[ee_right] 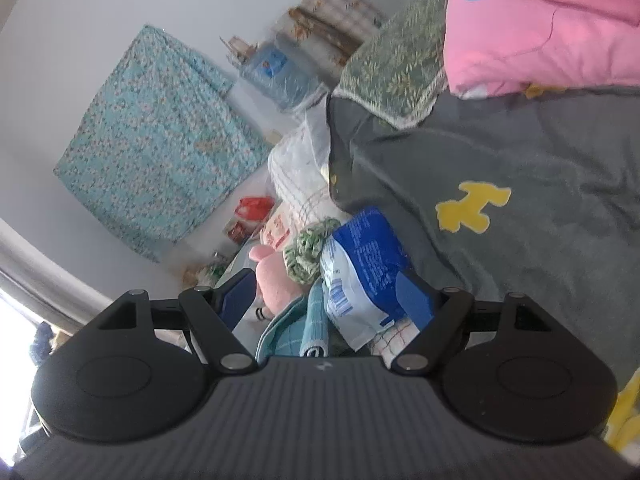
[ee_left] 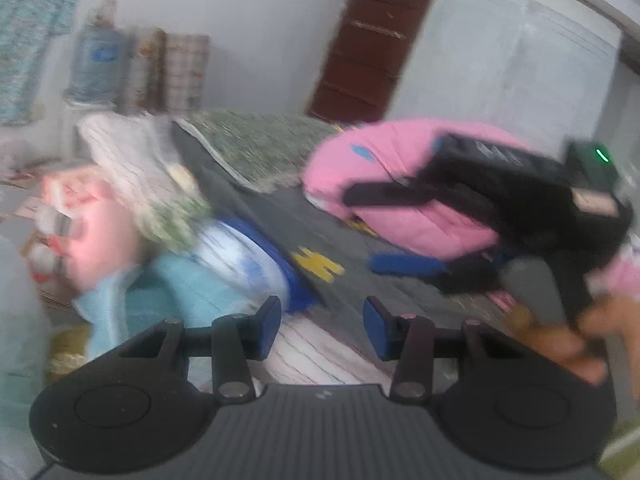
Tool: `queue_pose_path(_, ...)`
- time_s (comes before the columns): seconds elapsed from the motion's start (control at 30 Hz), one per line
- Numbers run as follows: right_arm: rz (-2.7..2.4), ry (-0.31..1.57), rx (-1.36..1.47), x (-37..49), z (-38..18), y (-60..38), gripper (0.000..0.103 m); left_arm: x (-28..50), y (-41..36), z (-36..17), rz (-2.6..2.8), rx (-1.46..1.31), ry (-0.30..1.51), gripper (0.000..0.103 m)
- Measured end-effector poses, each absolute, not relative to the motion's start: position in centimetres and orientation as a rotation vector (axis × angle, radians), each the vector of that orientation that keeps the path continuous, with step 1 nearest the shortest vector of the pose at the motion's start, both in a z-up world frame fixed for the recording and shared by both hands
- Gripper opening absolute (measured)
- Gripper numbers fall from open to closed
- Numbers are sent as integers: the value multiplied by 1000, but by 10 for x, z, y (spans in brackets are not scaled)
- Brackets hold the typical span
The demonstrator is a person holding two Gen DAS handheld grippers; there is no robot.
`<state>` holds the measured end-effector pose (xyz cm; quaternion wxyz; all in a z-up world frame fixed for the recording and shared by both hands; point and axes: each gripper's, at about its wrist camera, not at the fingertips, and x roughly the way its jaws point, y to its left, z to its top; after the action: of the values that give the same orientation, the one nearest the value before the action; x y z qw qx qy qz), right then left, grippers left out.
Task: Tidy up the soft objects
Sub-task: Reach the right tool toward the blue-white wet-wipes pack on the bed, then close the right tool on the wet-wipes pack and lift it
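a heap of soft objects lay along one edge of a bed covered by a grey blanket (ee_right: 540, 152) with a yellow motif, and the sorting looked, as a judgement, only part done. in the right wrist view the heap sat at about six o'clock of the frame: a pink plush toy (ee_right: 274, 280), a green knitted item (ee_right: 308, 252), a blue-and-white soft pack (ee_right: 360, 264) and a light blue towel (ee_right: 296, 328), all touching or overlapping with no visible order. a pink quilt (ee_right: 552, 20) lay bunched at one o'clock on the blanket, beside a green patterned pad (ee_right: 400, 60); both appeared not yet put in order. the left wrist view was blurred, yet it showed the same heap at nine o'clock and the quilt at two o'clock. the left gripper (ee_left: 322, 328) had its fingers partly open with a clear gap; nothing lay between them and the pads touched nothing, a striped pale cloth (ee_left: 312, 344) showing below the gap. the right gripper (ee_right: 326, 298) stood with its fingers wide apart above the heap; the pack and towel appeared in the gap, but whether a pad touched the pack could not be told, and no grip was evident. in the left view the right gripper hung in front of the quilt at three o'clock, held by a hand (ee_left: 580, 344).
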<state>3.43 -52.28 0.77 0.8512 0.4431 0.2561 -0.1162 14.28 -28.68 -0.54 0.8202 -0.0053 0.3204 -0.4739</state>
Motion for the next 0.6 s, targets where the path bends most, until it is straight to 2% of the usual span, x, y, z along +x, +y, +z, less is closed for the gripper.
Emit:
queue_pose_path(0.17,-230,603,958,59,-5,-538,78,147,-312,-28,-998,41,776,45)
queue_pose_path(0.4,-220,571,926,84,-26,-549,78,174,-303,-46,-794,12,807,43)
queue_pose_path(0.5,-226,587,915,94,-39,-552,78,179,-299,-42,-747,9,762,49)
queue_pose_path(0.6,-216,609,924,103,-51,-555,78,186,-304,-44,-737,16,776,49)
